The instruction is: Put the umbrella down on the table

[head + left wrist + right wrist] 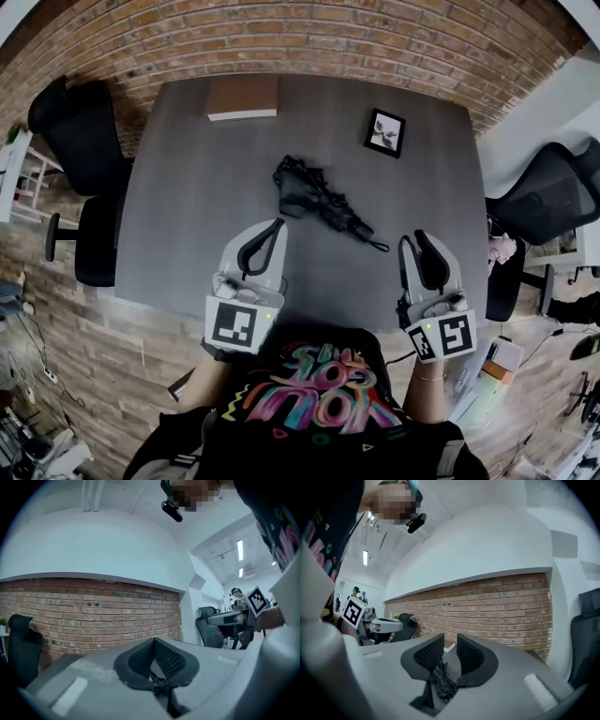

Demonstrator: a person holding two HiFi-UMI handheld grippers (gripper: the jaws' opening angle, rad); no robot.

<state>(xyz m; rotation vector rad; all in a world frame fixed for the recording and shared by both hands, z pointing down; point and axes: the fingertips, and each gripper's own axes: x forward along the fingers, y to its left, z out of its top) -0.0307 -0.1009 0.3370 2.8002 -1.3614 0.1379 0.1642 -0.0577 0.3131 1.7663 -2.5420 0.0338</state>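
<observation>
A folded black umbrella (319, 199) lies flat on the dark grey table (187, 206), near its middle, with its strap end toward the right front. My two grippers hover apart from it over the table's front edge. The left gripper (278, 224) is shut, its fingertips touching and nothing held. The right gripper (412, 237) has a narrow gap between its pads and holds nothing. In the right gripper view, the umbrella (443, 679) shows on the table beyond the right gripper (450, 639). In the left gripper view, the pads of the left gripper (153, 641) meet at their tips.
A brown flat box (243, 97) lies at the table's far edge and a small framed picture (385, 132) at the far right. Black office chairs stand left (80, 141) and right (548, 192) of the table. A brick wall runs behind it.
</observation>
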